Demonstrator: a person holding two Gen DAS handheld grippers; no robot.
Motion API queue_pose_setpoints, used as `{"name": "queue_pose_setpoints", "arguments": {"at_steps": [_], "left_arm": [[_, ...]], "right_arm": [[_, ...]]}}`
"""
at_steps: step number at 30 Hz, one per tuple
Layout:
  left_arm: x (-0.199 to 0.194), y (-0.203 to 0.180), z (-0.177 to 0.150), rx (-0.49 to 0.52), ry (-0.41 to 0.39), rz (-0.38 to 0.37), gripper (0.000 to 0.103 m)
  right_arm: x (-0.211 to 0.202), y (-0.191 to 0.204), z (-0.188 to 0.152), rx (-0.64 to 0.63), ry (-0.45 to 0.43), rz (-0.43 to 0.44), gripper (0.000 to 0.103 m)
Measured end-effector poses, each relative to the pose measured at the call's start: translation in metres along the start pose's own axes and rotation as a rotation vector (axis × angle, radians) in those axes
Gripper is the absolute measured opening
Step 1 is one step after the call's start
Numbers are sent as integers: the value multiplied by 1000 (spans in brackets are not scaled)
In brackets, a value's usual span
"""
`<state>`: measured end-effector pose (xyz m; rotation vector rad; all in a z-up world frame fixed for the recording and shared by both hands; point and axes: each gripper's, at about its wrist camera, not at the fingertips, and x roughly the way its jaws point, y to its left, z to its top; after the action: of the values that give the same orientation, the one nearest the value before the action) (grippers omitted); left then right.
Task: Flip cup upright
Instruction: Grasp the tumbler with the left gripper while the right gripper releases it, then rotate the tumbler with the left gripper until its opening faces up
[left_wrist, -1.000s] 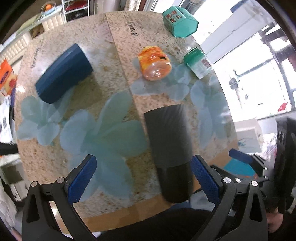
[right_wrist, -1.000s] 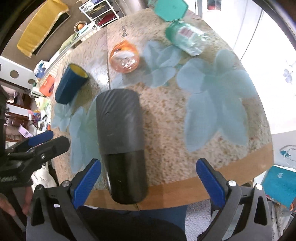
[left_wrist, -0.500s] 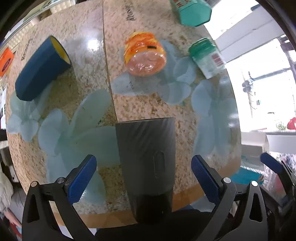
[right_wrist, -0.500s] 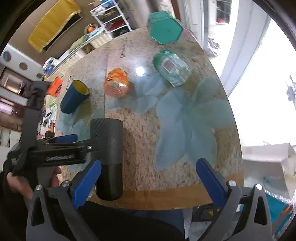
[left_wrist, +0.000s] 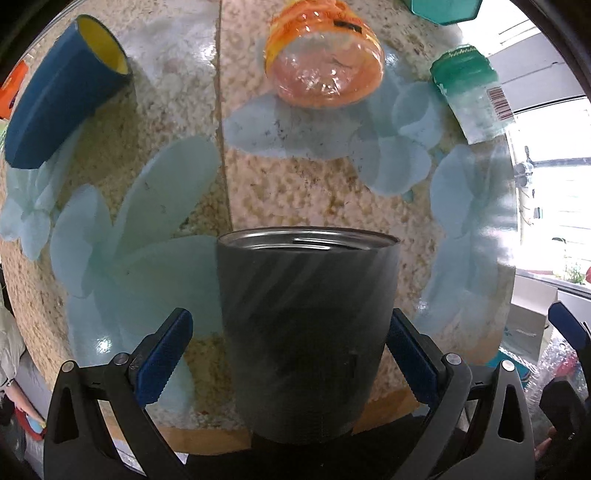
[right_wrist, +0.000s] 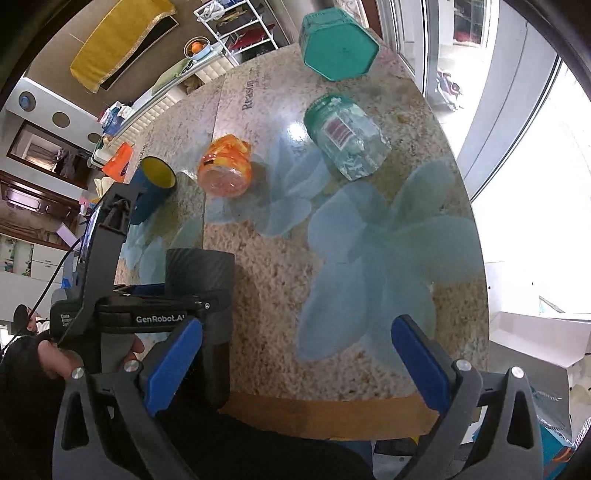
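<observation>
Near the front edge of the table (right_wrist: 369, 408), the black cup (left_wrist: 306, 332) is sitting between the fingers of the left gripper (left_wrist: 284, 354), its steel rim turned toward the far side. In the left wrist view the right blue pad (left_wrist: 404, 360) is pressing against the cup's wall, while a sliver of tabletop is showing between the left pad and the cup, so I cannot tell whether the grip is fully closed. From the right wrist view the same gripper (right_wrist: 155, 310) is reaching across the cup (right_wrist: 201, 288) from the left, with the person's hand (right_wrist: 48, 354) gripping its handle. The right gripper (right_wrist: 295, 360) is hanging wide open over the near edge, grasping nothing, well apart from the cup. Farther off, a blue cup with a yellow inside (left_wrist: 61, 94) is lying on its side at the left, an orange jar (left_wrist: 325, 61) and a green-lidded jar (left_wrist: 469, 92) are lying toward the right, and a teal hexagonal box (right_wrist: 338, 44) is sitting at the far edge.
</observation>
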<state>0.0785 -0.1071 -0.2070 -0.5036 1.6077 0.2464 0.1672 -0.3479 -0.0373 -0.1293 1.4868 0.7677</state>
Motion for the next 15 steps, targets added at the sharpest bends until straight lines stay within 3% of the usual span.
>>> {"name": "queue_pose_setpoints", "arguments": {"at_steps": [6,10,15], "left_arm": [[10,-8,-1,-18,-24,-3,101],[16,-10,1,-31,-4,-29,81],[20,-7,-1,-60,-8,-49,80]], "right_arm": [[-1,-9,0,24,2,2,103],[-6,-12,2,26,-11,0,103],[-4,-15,-1,21,2,-8,103]]}}
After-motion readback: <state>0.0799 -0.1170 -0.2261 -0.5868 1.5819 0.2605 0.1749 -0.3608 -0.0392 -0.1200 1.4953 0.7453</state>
